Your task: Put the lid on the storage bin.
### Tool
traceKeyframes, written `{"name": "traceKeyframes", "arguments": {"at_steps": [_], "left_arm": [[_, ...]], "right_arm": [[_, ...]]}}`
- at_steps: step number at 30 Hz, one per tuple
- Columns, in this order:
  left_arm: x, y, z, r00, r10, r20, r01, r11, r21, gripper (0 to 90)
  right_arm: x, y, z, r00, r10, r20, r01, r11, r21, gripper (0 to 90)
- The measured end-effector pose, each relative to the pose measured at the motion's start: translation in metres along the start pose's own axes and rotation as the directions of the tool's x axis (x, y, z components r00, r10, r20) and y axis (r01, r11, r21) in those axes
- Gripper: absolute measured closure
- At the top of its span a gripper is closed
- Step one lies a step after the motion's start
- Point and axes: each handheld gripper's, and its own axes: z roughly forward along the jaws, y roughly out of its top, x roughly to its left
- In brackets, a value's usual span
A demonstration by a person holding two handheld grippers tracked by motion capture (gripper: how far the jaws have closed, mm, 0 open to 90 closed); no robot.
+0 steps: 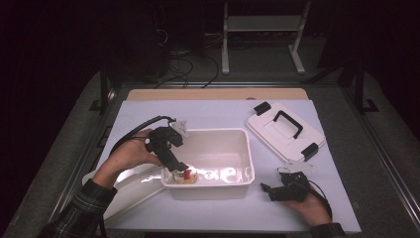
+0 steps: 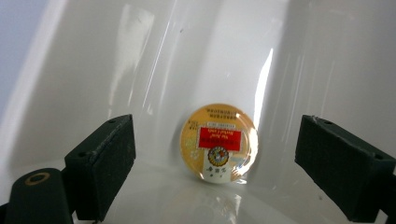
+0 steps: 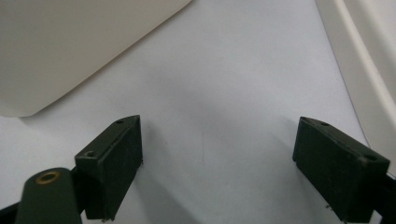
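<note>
- Round packet [image 2: 218,142] lies in white bin's [image 1: 246,148] near-left corner, red-yellow label upside down, text unreadable.
- Left hand-held gripper [image 2: 212,170] jaws apart around the packet, not touching.
- Right hand-held gripper [image 3: 217,172] jaws apart, right of bin on tabletop [image 3: 224,93].

Black two-jaw left tool [image 1: 181,168], black cable, grey plate; right tool [image 1: 266,188] black; plaid sleeve [image 1: 79,210].

Round packet [image 2: 218,143]: label print showing too small to read; left gripper [image 1: 179,167] covering part of it from above.

L tool [image 1: 182,170] angled down, jaws wide – R tool [image 1: 270,189] low, jaws wide.
</note>
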Motion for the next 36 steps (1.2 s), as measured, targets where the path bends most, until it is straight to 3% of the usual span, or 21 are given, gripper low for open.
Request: {"name": "traceKeyframes", "arguments": {"at_steps": [9,17,21,26,32,36], "left_arm": [[-0.003,-0.011,-0.037,0.9996,-0.029,0.0,0.029,0.9971,-0.071,16.0],[-0.001,-0.038,-0.058,0.9953,-0.092,-0.031,0.089,0.9917,-0.092,20.1],[0.0,-0.055,-0.062,0.9903,-0.131,-0.046,0.125,0.9865,-0.105,23.5],[-0.003,-0.074,-0.062,0.9865,-0.147,-0.073,0.14,0.9862,-0.088,31.3],[-0.004,-0.098,-0.064,0.9755,-0.188,-0.113,0.177,0.979,-0.1,40.4],[-0.004,-0.114,-0.059,0.9681,-0.22,-0.119,0.21,0.9735,-0.09,41.1]], "right_arm": [[0.0,0.0,0.0,1.0,0.002,0.0,-0.002,1.0,0.002,15.1],[0.0,0.0,0.0,1.0,0.0,0.0,0.0,1.0,0.002,15.1],[0.0,0.0,0.0,1.0,-0.001,0.001,0.001,1.0,0.002,15.1],[0.0,0.0,0.0,1.0,-0.002,0.001,0.002,1.0,0.002,15.1],[0.0,0.0,0.0,1.0,-0.002,0.001,0.002,1.0,0.002,15.1],[0.0,0.0,0.0,1.0,-0.001,0.001,0.001,1.0,0.002,15.1]]}}
